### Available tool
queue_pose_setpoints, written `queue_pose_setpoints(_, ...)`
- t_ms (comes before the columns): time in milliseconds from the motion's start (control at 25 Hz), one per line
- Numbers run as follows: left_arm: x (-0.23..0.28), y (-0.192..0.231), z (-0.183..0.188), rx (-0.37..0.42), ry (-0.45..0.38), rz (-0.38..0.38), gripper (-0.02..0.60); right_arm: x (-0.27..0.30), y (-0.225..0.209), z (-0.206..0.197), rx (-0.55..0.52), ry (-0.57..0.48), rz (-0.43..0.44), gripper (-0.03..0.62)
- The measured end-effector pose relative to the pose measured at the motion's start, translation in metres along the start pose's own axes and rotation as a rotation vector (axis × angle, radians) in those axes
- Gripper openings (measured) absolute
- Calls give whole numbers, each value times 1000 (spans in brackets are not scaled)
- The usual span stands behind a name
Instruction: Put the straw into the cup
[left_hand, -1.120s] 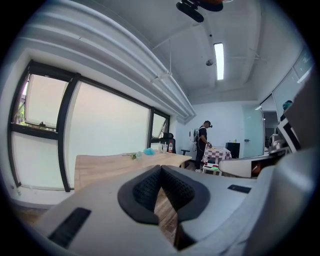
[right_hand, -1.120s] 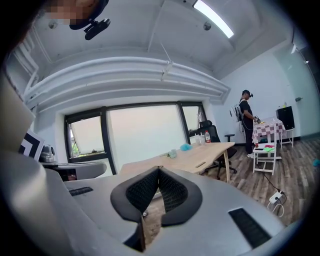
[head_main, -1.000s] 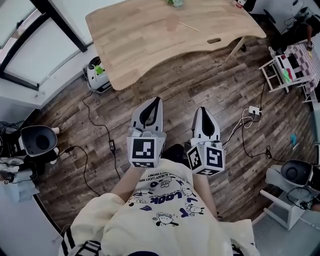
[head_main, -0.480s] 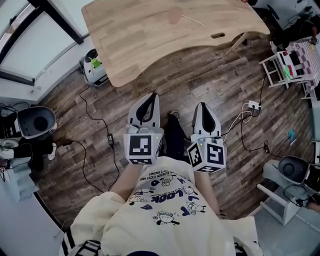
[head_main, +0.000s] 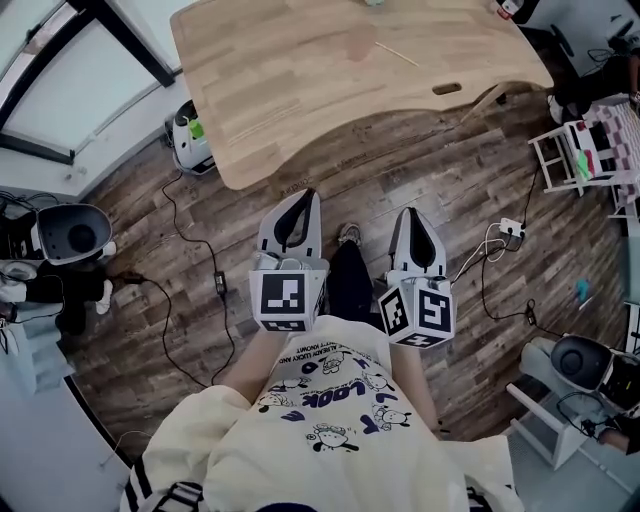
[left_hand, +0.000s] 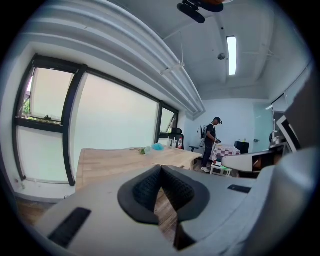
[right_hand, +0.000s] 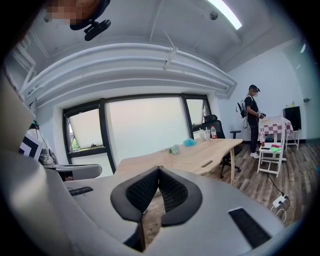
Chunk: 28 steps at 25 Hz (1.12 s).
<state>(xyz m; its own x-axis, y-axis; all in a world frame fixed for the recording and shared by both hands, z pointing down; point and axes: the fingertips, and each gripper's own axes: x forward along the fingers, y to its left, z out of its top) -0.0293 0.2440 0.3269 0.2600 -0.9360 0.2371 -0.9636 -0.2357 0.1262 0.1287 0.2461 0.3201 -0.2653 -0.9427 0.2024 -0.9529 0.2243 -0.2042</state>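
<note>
**Not begun: straw on the table, both grippers empty and short of it**

The straw (head_main: 397, 54) lies loose on the far part of the table (head_main: 280, 90), just beside a faint pinkish round patch (head_main: 357, 45) that may be the cup; I can't be sure. By my reading the whole task is left: reach, pick up the straw, set it in the cup. The left gripper (head_main: 300, 200) and right gripper (head_main: 412, 213) are side by side at the person's chest, short of the table's near edge and pointing toward the table. Each has its jaws closed tip to tip on nothing.
</note>
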Motion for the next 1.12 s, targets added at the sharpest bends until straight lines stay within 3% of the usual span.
queue_pose_setpoints(600,96,-20,23,34,-7,57,32,84,-60,33,25,-22,67,-2)
queue_pose_setpoints(1120,167,-31,45,16,-2,107,32,145,-103,55,41,-2,122,-2)
